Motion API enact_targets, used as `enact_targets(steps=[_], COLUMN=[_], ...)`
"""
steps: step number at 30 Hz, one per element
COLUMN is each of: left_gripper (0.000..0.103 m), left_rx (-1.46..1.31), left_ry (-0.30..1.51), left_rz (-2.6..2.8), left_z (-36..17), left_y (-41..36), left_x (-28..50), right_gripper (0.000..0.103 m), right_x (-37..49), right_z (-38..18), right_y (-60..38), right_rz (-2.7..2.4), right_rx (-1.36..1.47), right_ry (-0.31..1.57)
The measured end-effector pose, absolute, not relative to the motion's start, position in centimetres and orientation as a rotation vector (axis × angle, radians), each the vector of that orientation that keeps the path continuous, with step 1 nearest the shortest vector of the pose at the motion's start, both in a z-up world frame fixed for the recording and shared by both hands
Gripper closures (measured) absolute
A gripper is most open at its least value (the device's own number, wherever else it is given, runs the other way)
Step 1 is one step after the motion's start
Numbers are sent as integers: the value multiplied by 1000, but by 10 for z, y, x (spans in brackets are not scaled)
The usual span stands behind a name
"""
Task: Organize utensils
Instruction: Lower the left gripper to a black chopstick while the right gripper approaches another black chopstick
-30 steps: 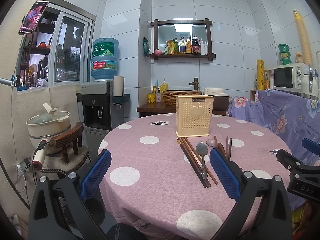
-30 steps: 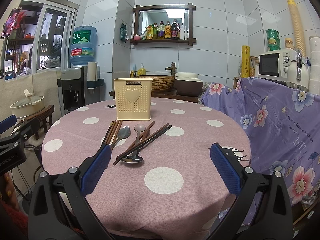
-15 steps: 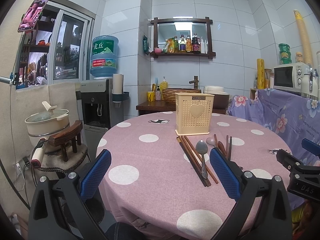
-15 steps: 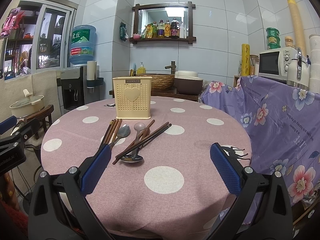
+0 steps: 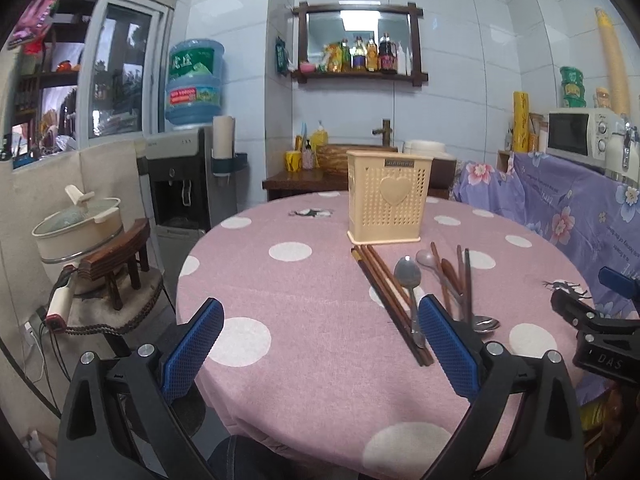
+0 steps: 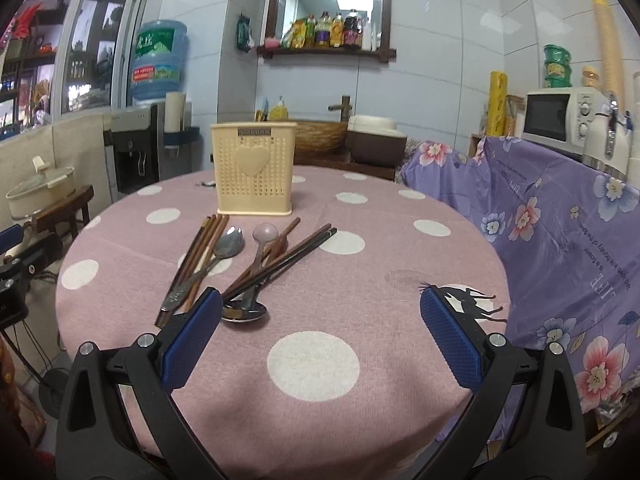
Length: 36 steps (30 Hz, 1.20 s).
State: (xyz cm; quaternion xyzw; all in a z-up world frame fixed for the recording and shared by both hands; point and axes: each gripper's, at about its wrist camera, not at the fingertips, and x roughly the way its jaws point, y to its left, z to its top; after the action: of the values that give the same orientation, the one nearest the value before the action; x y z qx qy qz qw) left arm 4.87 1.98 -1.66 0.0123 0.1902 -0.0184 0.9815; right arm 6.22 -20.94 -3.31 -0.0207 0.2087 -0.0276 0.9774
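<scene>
Hovering over the pink dotted table (image 6: 400, 264), both grippers gape wide and hold nothing.

Left gripper (image 5: 320, 344) and right gripper (image 6: 320, 332) touch no utensil. Brown chopsticks (image 6: 200, 252), a steel spoon (image 6: 228, 244), a pink spoon (image 6: 264, 234) and dark chopsticks (image 6: 292, 256) lie loose just before the upright cream holder (image 6: 255, 168). A blue pad (image 6: 192, 336) of the right gripper hides the chopstick ends; the crossed pieces are hard to count.

"DAS" is read in pale letters on the black body of the right gripper (image 5: 608, 354), seen from the left wrist. "LIFE" is printed, turned sideways, on the purple floral cloth (image 6: 560, 240) (the smaller lines beside it are too fine to be read).
</scene>
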Motion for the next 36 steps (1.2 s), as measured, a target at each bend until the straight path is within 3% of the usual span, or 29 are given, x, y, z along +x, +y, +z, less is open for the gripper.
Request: enact_targets(steps=[5, 15, 26, 32, 36], left_gripper=[18, 24, 29, 37, 37], left_rx=[44, 9, 64, 55, 61], left_ry=[523, 725, 818, 855, 851], left_rz=[-90, -108, -91, -87, -78], left_z=[-18, -20, -29, -30, -29], left_y=[26, 25, 4, 4, 2], left_x=[97, 182, 223, 241, 244], right_gripper=[5, 7, 55, 72, 75], right_x=[102, 195, 284, 308, 322], right_z=[-27, -32, -63, -65, -65], right_y=[-215, -239, -252, -258, -260], right_rz=[-26, -16, -29, -51, -68], right_rx=[-71, 53, 238, 322, 346], right_ry=[485, 699, 945, 989, 1011])
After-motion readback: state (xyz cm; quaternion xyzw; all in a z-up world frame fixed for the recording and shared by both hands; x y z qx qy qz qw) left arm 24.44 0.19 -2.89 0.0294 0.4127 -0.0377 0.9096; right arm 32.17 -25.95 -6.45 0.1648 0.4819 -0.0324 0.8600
